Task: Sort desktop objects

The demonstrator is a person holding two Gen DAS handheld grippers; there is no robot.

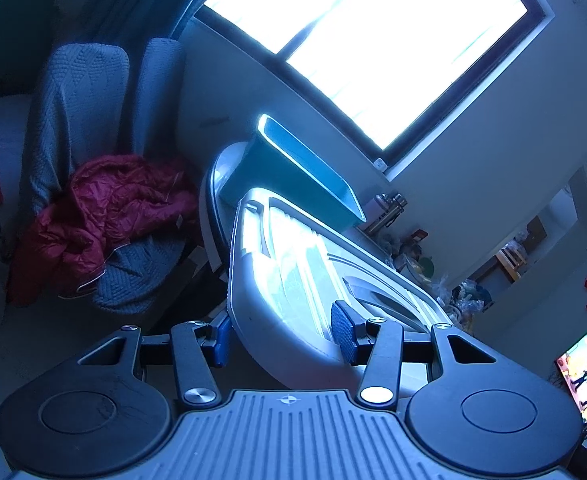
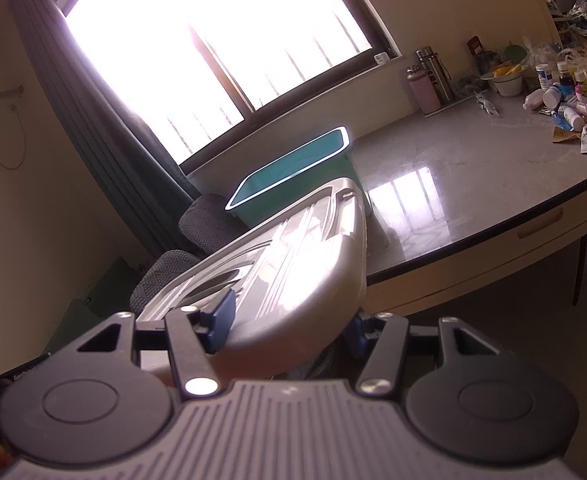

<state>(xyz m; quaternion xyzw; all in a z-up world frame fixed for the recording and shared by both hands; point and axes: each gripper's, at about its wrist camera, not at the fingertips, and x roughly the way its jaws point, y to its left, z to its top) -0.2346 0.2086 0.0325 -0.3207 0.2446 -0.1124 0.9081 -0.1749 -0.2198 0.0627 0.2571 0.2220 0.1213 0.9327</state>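
A white plastic box lid (image 1: pixel 277 280) with clear ribbed panels is held between both grippers, tilted in the air at the table's near edge. My left gripper (image 1: pixel 281 338) is shut on one end of the lid, one blue pad on top and one below. My right gripper (image 2: pixel 289 326) is shut on the other end of the same lid (image 2: pixel 293 264). Behind the lid a teal plastic bin (image 2: pixel 293 172) stands on the table; it also shows in the left wrist view (image 1: pixel 293 168). What lies under the lid is hidden.
The grey marble table (image 2: pixel 473 168) has a dark rim. Thermos bottles (image 2: pixel 429 76), a bowl (image 2: pixel 507 80), and several small bottles and tubes (image 2: pixel 565 100) crowd its far right. An armchair (image 1: pixel 93 120) with a red jacket (image 1: pixel 105 216) stands left. A bright window (image 2: pixel 197 52) is behind.
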